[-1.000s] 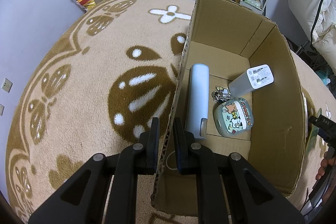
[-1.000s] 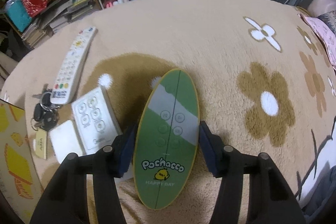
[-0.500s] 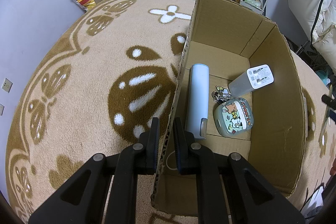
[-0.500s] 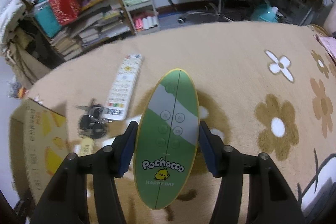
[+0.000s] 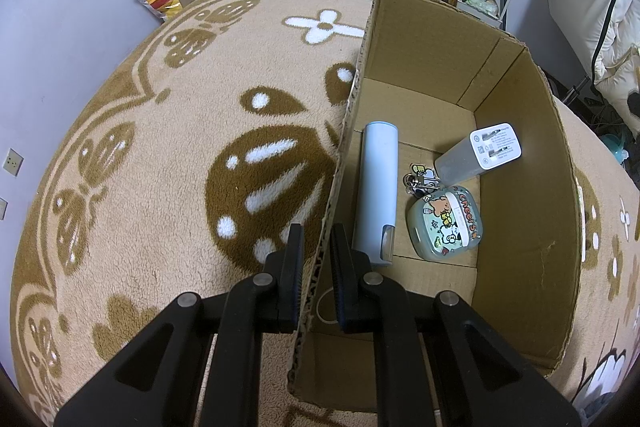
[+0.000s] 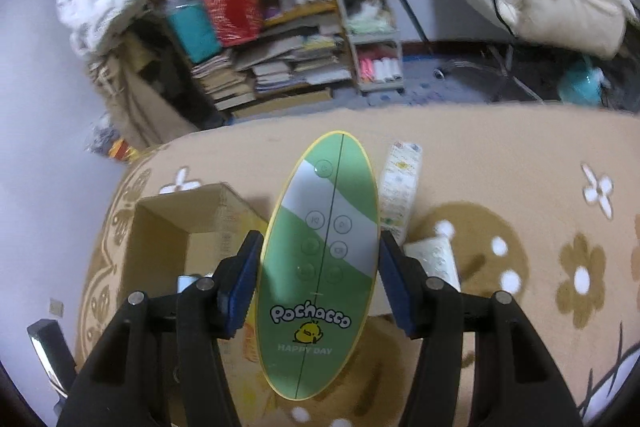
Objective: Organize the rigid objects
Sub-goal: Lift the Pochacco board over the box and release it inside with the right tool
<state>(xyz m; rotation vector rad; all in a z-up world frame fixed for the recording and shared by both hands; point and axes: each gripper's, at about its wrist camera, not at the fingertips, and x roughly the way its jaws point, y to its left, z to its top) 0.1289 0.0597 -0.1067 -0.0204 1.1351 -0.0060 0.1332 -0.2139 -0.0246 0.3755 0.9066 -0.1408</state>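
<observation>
My left gripper (image 5: 316,247) is shut on the left wall of an open cardboard box (image 5: 352,99), one finger outside and one inside. On the box floor lie a pale blue tube (image 5: 378,187), a white charger (image 5: 480,153), a keyring (image 5: 420,179) and a cartoon-printed case (image 5: 444,223). My right gripper (image 6: 320,259) is shut on a green oval remote (image 6: 324,251) printed "Pochacco", held in the air above the rug. The same box (image 6: 160,243) shows below it to the left.
A beige flowered rug (image 5: 160,167) covers the surface. On it, right of the held remote, lie a long white remote (image 6: 400,183) and a white button pad (image 6: 436,259). Cluttered shelves (image 6: 256,39) and a white cart (image 6: 372,35) stand behind.
My right gripper has lifted the green remote off the rug and swung it left, bringing the box into its view. The left gripper and the box wall have stayed put.
</observation>
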